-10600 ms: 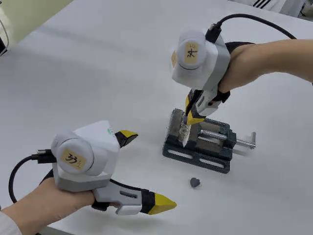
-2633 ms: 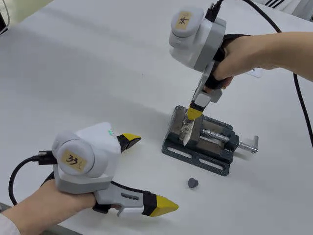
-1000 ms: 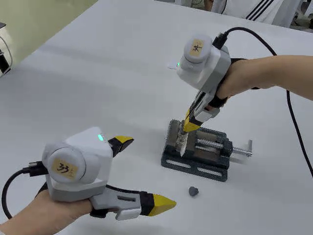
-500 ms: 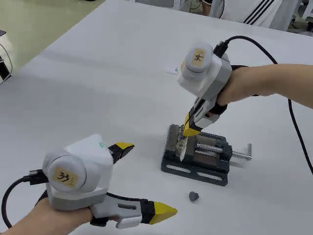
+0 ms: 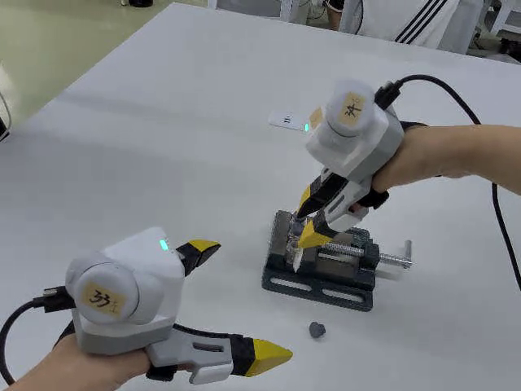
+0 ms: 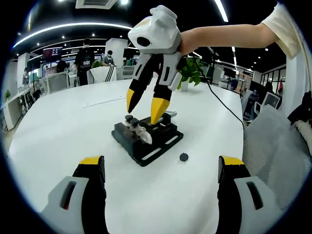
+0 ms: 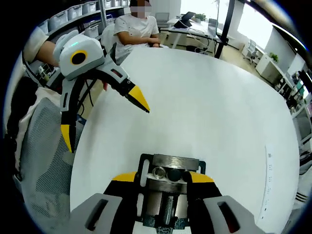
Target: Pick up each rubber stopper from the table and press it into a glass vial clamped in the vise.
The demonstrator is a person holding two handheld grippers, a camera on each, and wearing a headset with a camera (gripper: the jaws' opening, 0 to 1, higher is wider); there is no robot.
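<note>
Just below right gripper (image 5: 301, 229), vial (image 5: 291, 252)

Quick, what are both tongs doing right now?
Left tongs: open, holding nothing.
Right tongs: open, holding nothing, above the vise.

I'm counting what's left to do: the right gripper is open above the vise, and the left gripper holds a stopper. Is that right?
Not quite. The left gripper is open and empty. The left gripper view shows the stopper lying on the table beside the vise. The right gripper is indeed open above the vise.
</note>
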